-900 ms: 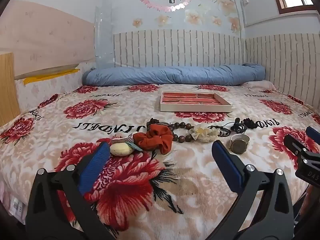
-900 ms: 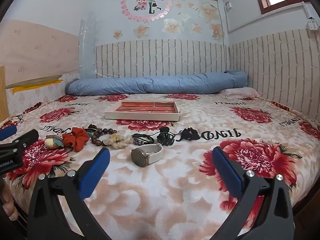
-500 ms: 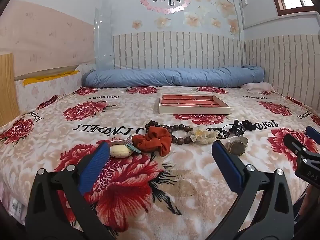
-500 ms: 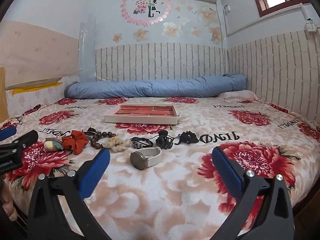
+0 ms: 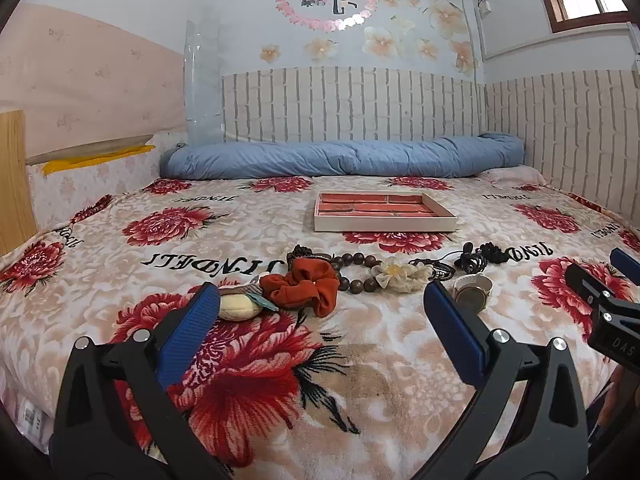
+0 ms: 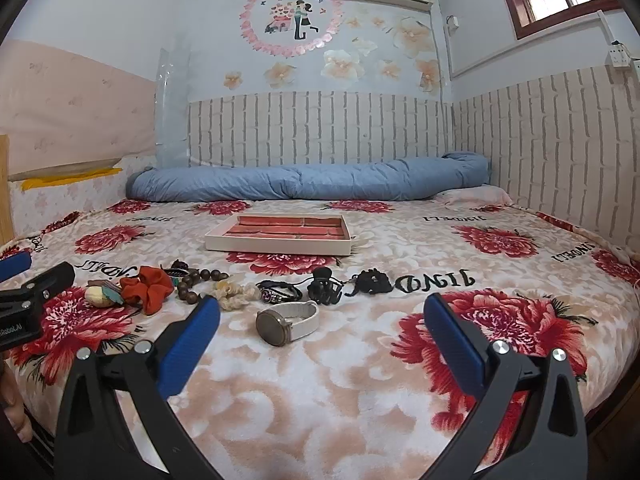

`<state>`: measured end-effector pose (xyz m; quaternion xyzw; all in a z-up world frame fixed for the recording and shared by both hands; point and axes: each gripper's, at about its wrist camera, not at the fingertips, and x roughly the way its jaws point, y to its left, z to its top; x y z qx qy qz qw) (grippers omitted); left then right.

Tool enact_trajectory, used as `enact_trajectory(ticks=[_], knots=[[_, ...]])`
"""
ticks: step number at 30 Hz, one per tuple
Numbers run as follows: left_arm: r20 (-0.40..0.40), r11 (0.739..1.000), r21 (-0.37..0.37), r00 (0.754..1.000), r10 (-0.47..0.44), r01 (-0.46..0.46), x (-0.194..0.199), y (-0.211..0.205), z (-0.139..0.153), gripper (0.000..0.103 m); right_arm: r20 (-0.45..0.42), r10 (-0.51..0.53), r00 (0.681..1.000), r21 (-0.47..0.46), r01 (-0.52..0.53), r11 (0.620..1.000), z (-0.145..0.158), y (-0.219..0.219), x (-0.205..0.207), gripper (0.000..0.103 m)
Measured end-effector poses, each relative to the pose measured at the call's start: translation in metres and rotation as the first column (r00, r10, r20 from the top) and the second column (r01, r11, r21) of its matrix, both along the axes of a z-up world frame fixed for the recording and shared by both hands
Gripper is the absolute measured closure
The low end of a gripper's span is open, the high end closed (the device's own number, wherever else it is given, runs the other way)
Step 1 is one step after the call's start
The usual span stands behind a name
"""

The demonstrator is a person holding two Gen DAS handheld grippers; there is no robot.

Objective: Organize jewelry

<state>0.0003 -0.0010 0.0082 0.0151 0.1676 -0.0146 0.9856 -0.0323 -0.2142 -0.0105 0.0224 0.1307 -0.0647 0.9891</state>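
A cream jewelry tray (image 5: 384, 223) with red-lined compartments lies on the bed; it also shows in the right wrist view (image 6: 280, 245). In front of it lies a row of items: a yellow clip (image 5: 239, 307), an orange scrunchie (image 5: 308, 285), a wooden bead bracelet (image 5: 356, 272), a cream flower hair tie (image 5: 396, 274), black hair ties (image 5: 476, 258) and a watch (image 5: 472, 292). The watch (image 6: 286, 322) lies nearest my right gripper (image 6: 320, 336). My left gripper (image 5: 320, 320) is open and empty, just short of the scrunchie. My right gripper is open and empty.
A rolled blue duvet (image 5: 340, 158) lies along the far wall. The bed has a floral blanket (image 5: 248, 380), a wooden headboard (image 5: 14, 176) at left and brick-pattern walls behind and at right. The bed's near edge is just below both grippers.
Both grippers have dropped slightly lower and closer to the bed; the jewelry has not moved.
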Motion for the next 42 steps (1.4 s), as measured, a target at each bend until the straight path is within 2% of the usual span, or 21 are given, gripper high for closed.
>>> enact_trajectory(ticks=[42], knots=[[-0.015, 1.0, -0.008, 1.0, 0.01, -0.01, 0.007, 0.004, -0.008, 0.004, -0.029, -0.023, 0.999, -0.003, 0.023, 1.0, -0.013, 0.002, 0.006, 0.004]])
